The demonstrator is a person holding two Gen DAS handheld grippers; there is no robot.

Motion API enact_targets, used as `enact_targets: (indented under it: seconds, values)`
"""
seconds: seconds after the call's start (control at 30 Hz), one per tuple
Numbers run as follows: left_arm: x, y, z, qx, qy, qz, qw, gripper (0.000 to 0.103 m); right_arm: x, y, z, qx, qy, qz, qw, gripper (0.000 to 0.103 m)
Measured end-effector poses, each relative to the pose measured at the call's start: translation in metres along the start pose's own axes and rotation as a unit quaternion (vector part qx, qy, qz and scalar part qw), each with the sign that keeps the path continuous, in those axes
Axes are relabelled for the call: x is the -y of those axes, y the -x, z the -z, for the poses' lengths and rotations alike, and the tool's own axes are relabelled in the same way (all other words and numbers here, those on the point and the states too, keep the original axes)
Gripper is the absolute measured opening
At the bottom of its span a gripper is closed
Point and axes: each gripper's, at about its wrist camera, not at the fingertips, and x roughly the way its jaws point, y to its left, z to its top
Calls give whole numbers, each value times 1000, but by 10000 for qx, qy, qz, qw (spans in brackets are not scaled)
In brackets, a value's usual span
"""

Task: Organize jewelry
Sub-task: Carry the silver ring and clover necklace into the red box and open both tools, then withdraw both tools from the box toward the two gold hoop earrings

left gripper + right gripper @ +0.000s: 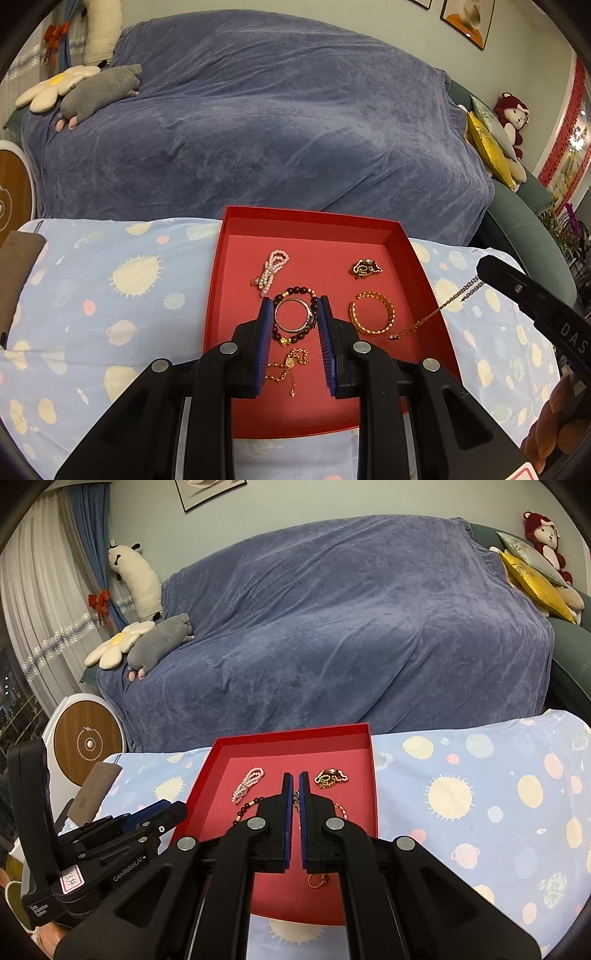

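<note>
A red tray [314, 216] sits on the patterned cloth. In the left wrist view my left gripper [294, 308] is shut on a silver bangle [284, 325] that spans the gap between its blue pads, above a dark beaded bracelet [295, 290]. A pearl bracelet [273, 271], a gold bangle [371, 314], a gold-and-black piece [365, 267] and a gold chain bracelet [291, 365] lie in the tray. My right gripper [295, 779] is shut on a thin gold chain [436, 310]. The chain hangs from its tip [484, 266] down over the tray's right wall.
The table wears a light blue cloth with sun and planet prints [129, 277]. Behind it stands a sofa under a blue blanket [277, 129] with plush toys. A round white and wood device [88, 746] stands at the left. A brown pouch [92, 794] lies on the table's left end.
</note>
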Motion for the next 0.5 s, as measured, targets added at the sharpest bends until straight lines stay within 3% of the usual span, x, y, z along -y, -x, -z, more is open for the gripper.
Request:
enact_targets:
  seconds: [0.13, 0.2, 0.27, 0.33, 0.5]
  values:
    - [-3, -7, 3, -76, -112, -86, 9999, 25, 3, -6, 4, -81, -37, 83, 9999, 5]
    - [-7, -8, 4, -87, -65, -131, 9999, 48, 2, -7, 5, -88, -19, 139, 9999, 6]
    - [-12, -6, 3, -36, 18, -129, 9999, 56, 2, -8, 5, -87, -62, 153, 9998, 11]
    - [-16, -5, 2, -33, 57, -108, 9999, 57, 1, -6, 6, -61, -94, 151, 9998, 23]
    - [-21, 1, 0, 4, 187, -74, 9998, 57, -9, 7, 12, 52, 163, 228, 9996, 28]
